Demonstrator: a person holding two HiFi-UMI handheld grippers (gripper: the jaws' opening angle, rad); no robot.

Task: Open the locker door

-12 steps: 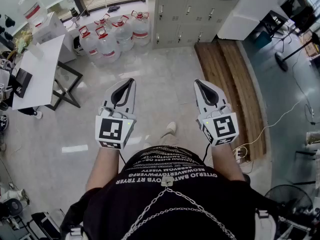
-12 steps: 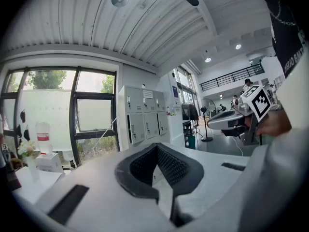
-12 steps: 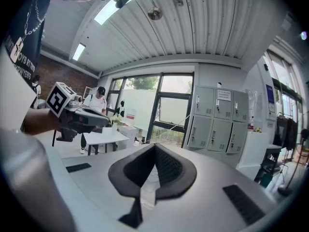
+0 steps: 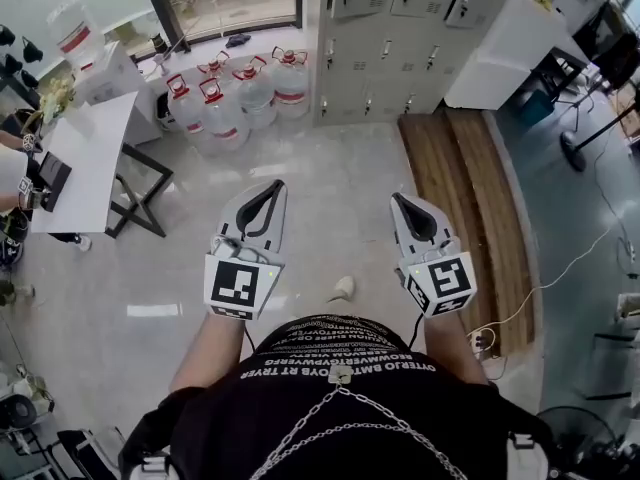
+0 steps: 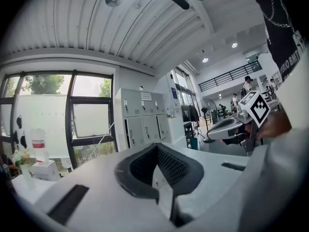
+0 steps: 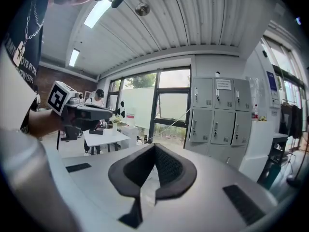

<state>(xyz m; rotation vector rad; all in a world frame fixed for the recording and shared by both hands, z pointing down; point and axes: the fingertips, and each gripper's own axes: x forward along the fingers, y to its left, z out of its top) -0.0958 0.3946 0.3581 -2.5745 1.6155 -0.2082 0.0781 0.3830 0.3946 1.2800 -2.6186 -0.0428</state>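
Note:
The grey lockers [image 4: 390, 28] stand against the far wall with their doors closed, several steps ahead of me; they also show in the left gripper view [image 5: 142, 117] and the right gripper view [image 6: 219, 112]. My left gripper [image 4: 277, 184] is held out level over the floor, its jaws shut on nothing [image 5: 155, 147]. My right gripper [image 4: 397, 197] is beside it, tilted slightly down, also shut and empty [image 6: 154, 147]. Both are well short of the lockers. Each gripper shows in the other's view: the right one [image 5: 227, 127], the left one [image 6: 89, 112].
Several large water bottles [image 4: 235, 93] stand on the floor left of the lockers, under a window. A white table [image 4: 85, 153] with a person's arm [image 4: 15, 178] is at left. A low wooden platform [image 4: 470, 198] and a white cabinet [image 4: 500, 38] lie at right.
The lockers, bottles and table have slid lower in the head view, so I have come slightly closer to them. Both grippers stay shut side by side.

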